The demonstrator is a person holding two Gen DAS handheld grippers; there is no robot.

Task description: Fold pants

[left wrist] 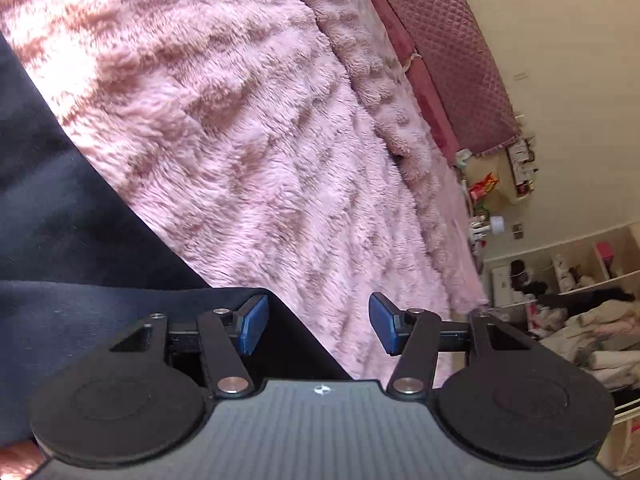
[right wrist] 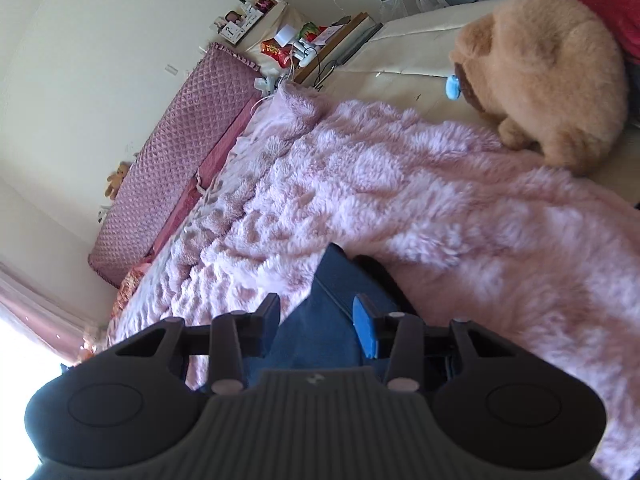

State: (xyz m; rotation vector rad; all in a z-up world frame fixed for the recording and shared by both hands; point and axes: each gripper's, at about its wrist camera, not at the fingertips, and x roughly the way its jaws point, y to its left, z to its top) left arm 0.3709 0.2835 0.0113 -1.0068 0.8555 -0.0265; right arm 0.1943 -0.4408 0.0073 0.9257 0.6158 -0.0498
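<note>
The dark navy pants (left wrist: 60, 240) lie on a fluffy pink blanket (left wrist: 248, 140), filling the left of the left wrist view. My left gripper (left wrist: 318, 326) is open, its blue pads apart, over the corner of the pants where the cloth edge meets the blanket; nothing is held. In the right wrist view, my right gripper (right wrist: 316, 328) is open with a fold of the navy pants (right wrist: 332, 320) lying between its jaws, which stand apart and are not pinched on it. The pink blanket (right wrist: 400, 184) lies beyond.
A quilted mauve headboard (left wrist: 452, 52) runs along the wall; it also shows in the right wrist view (right wrist: 180, 160). A large tan plush toy (right wrist: 548, 76) sits at the blanket's far right. A cluttered bedside table (right wrist: 304, 44) and shelves with clothes (left wrist: 580, 288) stand beyond the bed.
</note>
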